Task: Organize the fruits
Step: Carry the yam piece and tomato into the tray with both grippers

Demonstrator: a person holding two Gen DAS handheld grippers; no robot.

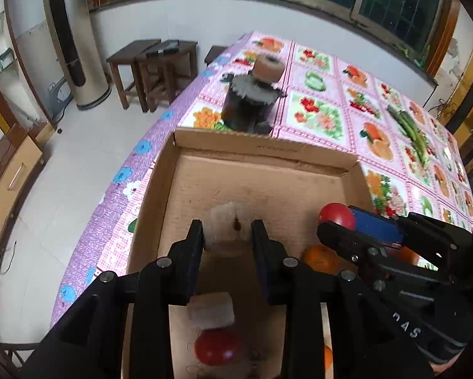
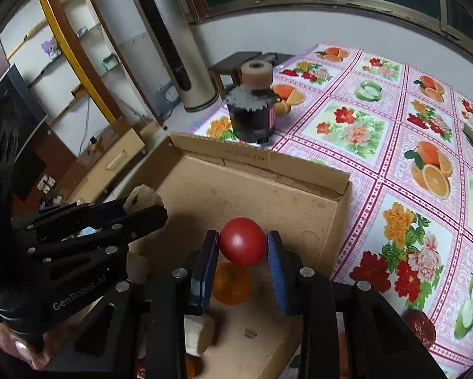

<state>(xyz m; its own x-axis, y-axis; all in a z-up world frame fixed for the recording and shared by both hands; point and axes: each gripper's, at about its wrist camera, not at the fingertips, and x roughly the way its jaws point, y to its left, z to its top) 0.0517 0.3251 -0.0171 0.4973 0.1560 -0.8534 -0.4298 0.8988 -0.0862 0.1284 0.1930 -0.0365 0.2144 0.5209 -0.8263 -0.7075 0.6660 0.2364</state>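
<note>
Two tools hover over a cardboard box (image 2: pixel 299 170) on the counter: the right tool (image 2: pixel 242 263) pinches a red tomato (image 2: pixel 242 241); the left tool (image 1: pixel 227 240) pinches a pale fuzzy fruit (image 1: pixel 225 224).

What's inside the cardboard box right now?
In the cardboard box: an orange fruit, a pale chunk and a red fruit. The tools' frames hide the near end.

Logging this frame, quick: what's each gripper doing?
Left gripper: shut on a pale fuzzy fruit.
Right gripper: shut on a red tomato.
</note>
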